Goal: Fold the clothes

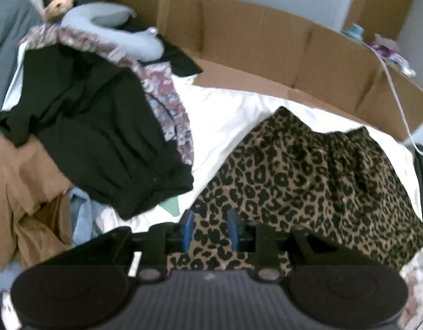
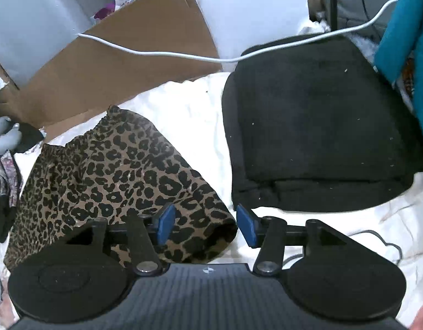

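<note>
Leopard-print garment [image 1: 307,176] spread flat on a white sheet [image 1: 225,115], gathered elastic edge at the far side, near hem under both wrist cameras. Lies between a heap of clothes on the left and a black cushion [image 2: 315,123] on the right, touching neither.

Left tongs [image 1: 210,228] angled steeply down over the near left part of the print. Blue pads [image 1: 188,228] a modest way apart, leopard fabric visible in the gap and running on beneath the body. No bunching or squeeze between the pads, so read as open, gripping nothing.

Right tongs [image 2: 206,224] parted wider, also gripping nothing. Left pad over the print, right pad over bare sheet, the garment's near right corner lying below the gap. A fingertip just visible at the bottom right corner of the right wrist view.

In the heap: a black garment [image 1: 101,137] on top, a floral-patterned one [image 1: 167,104] peeking out beside it, a tan one [image 1: 19,192] nearer the camera. Flattened cardboard [image 1: 266,55] along the far edge of the sheet. White cable [image 2: 170,55] strung across the cardboard and the cushion's far edge. Teal cloth [image 2: 403,41] hanging at the upper right.
</note>
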